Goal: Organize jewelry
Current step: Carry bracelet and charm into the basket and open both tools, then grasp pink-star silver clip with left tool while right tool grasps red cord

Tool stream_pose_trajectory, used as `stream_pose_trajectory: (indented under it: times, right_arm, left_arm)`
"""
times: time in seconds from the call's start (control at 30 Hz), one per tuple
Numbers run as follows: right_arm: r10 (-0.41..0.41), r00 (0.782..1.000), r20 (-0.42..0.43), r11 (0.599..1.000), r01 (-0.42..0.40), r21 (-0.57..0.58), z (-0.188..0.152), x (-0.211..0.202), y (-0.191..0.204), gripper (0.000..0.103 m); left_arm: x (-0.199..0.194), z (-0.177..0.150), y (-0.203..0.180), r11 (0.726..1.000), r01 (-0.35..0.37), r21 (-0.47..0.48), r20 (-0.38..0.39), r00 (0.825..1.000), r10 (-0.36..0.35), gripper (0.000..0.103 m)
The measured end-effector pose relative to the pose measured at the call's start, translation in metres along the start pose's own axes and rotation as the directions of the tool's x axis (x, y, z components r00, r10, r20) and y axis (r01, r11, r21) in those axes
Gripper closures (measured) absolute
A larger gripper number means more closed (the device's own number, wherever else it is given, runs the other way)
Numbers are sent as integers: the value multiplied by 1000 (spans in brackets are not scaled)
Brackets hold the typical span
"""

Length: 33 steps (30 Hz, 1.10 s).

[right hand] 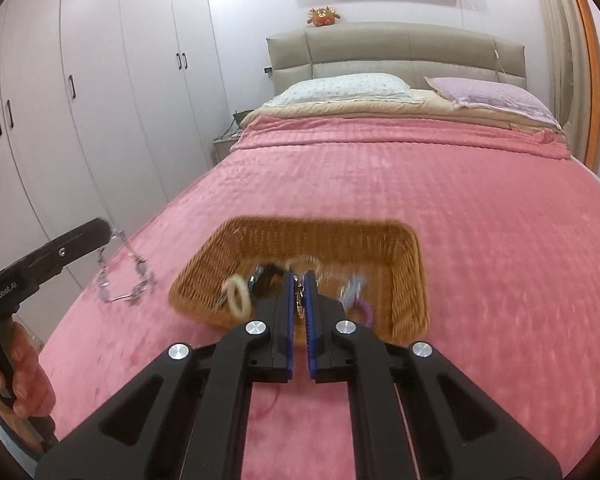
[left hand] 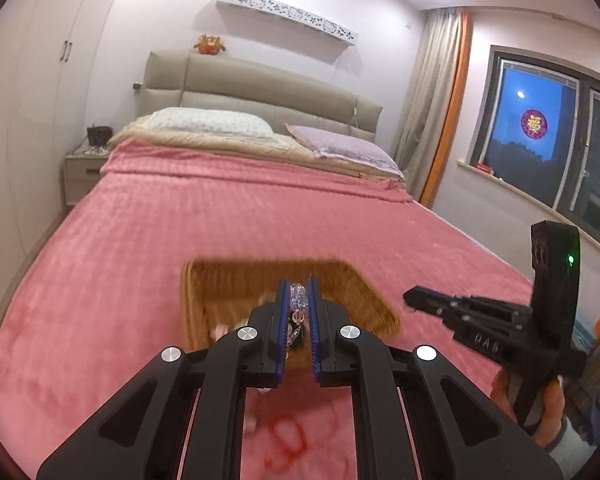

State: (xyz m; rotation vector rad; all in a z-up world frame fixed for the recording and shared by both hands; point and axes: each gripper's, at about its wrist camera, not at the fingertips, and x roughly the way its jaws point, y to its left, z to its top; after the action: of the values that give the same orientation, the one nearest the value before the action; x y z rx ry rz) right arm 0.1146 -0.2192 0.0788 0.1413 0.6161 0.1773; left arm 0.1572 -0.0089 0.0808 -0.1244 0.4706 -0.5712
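Here, both hand-held tools are up above a pink bedspread (right hand: 420,184), each clamped on a piece of jewelry. The left gripper (left hand: 299,300) has its blue pads pressed together on a string of clear, faceted beads (left hand: 298,298); in the right wrist view the same piece shows as a silvery beaded chain (right hand: 126,276) that hangs in a loop from the tip of that gripper, clear of the bedspread and just left of the basket. The right gripper (right hand: 300,294) is likewise closed, with a thin metal chain (right hand: 300,300) pinched between its pads; what lies at the chain's far end cannot be made out. A woven wicker basket (right hand: 412,280) sits on the bedspread ahead of both grippers, blurred. Inside it lie a cream ring-shaped band (right hand: 238,294) at the left, a dark item beside it, and a purple ring-shaped piece (right hand: 366,312) with something pale blue at the right; details are smeared. A person's hand (right hand: 24,376) grips the left tool's handle, and another hand (left hand: 548,404) holds the right one. Beyond: two pillows (right hand: 352,86), a padded headboard (right hand: 396,50), an orange plush toy (right hand: 323,16) on top of it, white wardrobes (right hand: 92,80) on the left.
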Motion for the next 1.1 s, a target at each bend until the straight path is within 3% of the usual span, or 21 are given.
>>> stream_pose_trajectory:
  times: [0.13,0.27,0.43,0.7,0.73,0.8,0.83,0.97,1.1]
  right_arm:
    - [10,999,-34,1000,-10,19,18,39,-14,99]
    - [44,993,-109,997,-37,67,20,83,-29,99]
    - [52,981,-185,994,-33,105,7,124,-39,99]
    - [33,974,-222,993,-8,115,-6,142,-43,98]
    - [40,974,-224,993,-13,118,-5,142,-42,98]
    - [36,973,-227,992,-8,123,-6,141,-43,97]
    - [35,973,-226,992,-6,126,-6,140,-44,96]
    - [45,976,-213,991,-16,136,-7,127,-44,93]
    - [24,979,-202,993,0,119,-6,108,-36,80]
  left_arm:
    - [51,10,5,999,-40,-7,3,999,40,96]
    - [98,-2,24,997,-56,-55,-49,997,53,96]
    - [125,-21,45,992,-84,-92,-105,992,74,96]
    - [128,-25,48,992,-95,-85,-130,988,84,94]
    - [127,-24,47,992,-94,-82,-129,988,83,92]
    - [122,-23,45,993,-87,-82,-125,989,76,71]
    - [116,-21,45,993,-78,-87,-116,991,68,66]
    - [93,-16,42,994,-58,-95,-77,996,51,64]
    - [58,-14,38,995,-43,-95,-32,999,40,59]
